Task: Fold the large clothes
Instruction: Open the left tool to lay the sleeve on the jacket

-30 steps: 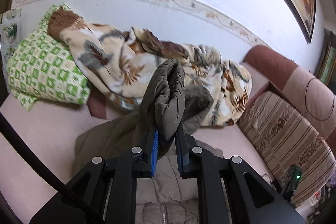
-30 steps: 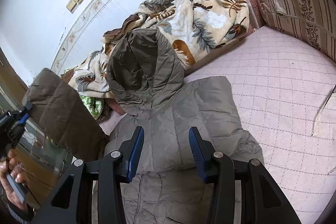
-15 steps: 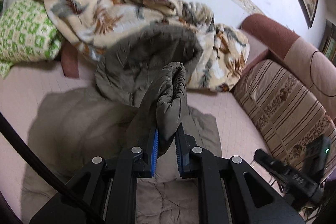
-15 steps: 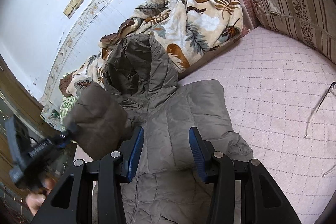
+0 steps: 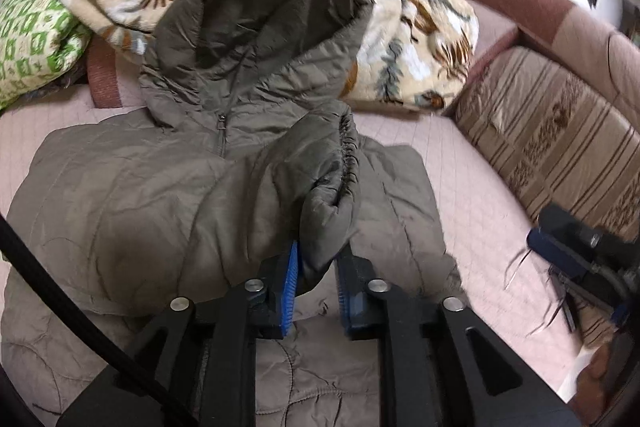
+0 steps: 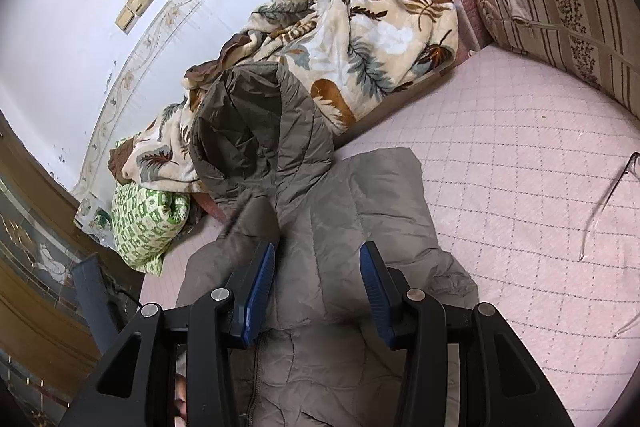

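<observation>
Pink quilted bed (image 6: 500, 163) carries the jacket (image 5: 120, 187), spread flat ahead of both claws. Left gripper (image 5: 318, 267) clamps the sleeve cuff (image 5: 332, 187) — positioned to fold inward; right gripper (image 6: 318, 279) hovers unclenched, empty.

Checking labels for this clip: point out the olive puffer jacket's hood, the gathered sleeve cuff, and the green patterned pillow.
Olive puffer jacket's hood (image 5: 256, 27), left wrist view, on its inner lining.
Gathered sleeve cuff (image 5: 347, 163), left wrist view, on the elastic edge.
Green patterned pillow (image 6: 148, 219), right wrist view, on its middle.

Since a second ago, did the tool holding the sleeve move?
Yes. The left tool carried the sleeve cuff rightward across the jacket, away from the green pillow, toward the striped cushion.
</observation>
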A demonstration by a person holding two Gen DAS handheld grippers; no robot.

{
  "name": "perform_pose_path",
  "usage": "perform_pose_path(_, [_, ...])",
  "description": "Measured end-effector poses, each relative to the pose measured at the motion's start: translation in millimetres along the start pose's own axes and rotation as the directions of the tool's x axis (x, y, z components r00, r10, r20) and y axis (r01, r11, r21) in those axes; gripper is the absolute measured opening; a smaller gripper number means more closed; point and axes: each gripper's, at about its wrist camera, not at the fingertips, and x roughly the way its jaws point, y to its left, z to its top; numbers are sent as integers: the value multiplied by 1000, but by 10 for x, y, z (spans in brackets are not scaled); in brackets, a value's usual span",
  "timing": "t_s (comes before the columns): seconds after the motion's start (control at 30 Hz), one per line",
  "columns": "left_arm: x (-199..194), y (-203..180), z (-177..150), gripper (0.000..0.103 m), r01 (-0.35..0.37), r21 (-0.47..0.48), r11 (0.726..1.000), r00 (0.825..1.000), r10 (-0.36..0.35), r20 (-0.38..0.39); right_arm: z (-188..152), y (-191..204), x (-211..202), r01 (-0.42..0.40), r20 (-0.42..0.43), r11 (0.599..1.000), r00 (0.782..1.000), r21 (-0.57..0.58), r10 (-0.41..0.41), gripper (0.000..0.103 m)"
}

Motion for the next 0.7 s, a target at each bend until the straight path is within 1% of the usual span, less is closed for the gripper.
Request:
perform_pose_path(0.03, [27, -22, -20, 48, 6, 10, 1000, 1000, -6, -13, 0, 3, 15, -2, -3, 1000, 1000, 2, 2, 48])
perform_pose_path(0.07, [24, -27, -33, 52, 13, 13, 1000, 1000, -13, -14, -2, 6, 29, -4, -6, 1000, 1000, 5, 4, 48])
perform_pose_path(0.1, [13, -29, -47, 54, 18, 16, 1000, 1000, -18, -13, -5, 5, 40, -7, -10, 1000, 1000, 8, 7, 48])
perform_pose_path(0.2, [-120, 19, -83, 54, 48, 23, 999, 999, -48, -15, -12, -3, 98, -20, -25, 999, 999, 25, 21, 49])
perform_pose_path(0.27, [-311, 139, -119, 56, 61, 13, 998, 998, -61, 21, -28, -17, 154, -40, -43, 998, 998, 48, 42, 54])
perform_pose_path(0.3, [-419, 247, -142, 59, 54, 5, 999, 998, -54, 36, -40, -30, 199, -55, -58, 996, 997, 66, 59, 54])
perform_pose_path(0.33, [-514, 366, -162, 61, 43, -9, 999, 998, -43, 55, -60, -44, 253, -69, -75, 994, 994, 85, 76, 54])
perform_pose_path(0.4, [-727, 740, -225, 62, 24, -76, 997, 995, -16, 103, -100, -60, 356, -80, -109, 991, 990, 104, 92, 54])
perform_pose_path(0.47, [-865, 1143, -278, 63, -9, -156, 988, 991, 29, 128, -145, -79, 460, -77, -137, 989, 986, 130, 95, 54])
perform_pose_path(0.5, [-910, 1311, -299, 63, -14, -186, 982, 990, 40, 136, -174, -99, 520, -68, -153, 987, 984, 147, 90, 54])
perform_pose_path(0.53, [-950, 1537, -333, 63, -17, -221, 975, 988, 50, 143, -206, -118, 580, -57, -167, 985, 982, 162, 84, 54])
perform_pose_path(0.63, [-983, 2057, -429, 63, -71, -295, 953, 982, 118, 145, -300, -106, 744, -34, -206, 986, 976, 162, 68, 54])
perform_pose_path(0.67, [-966, 2215, -445, 63, -71, -338, 938, 981, 127, 144, -333, -94, 799, -28, -218, 987, 974, 157, 62, 54])
perform_pose_path(0.7, [-915, 2342, -440, 63, -60, -378, 924, 984, 119, 133, -361, -84, 844, -23, -227, 988, 972, 151, 58, 54])
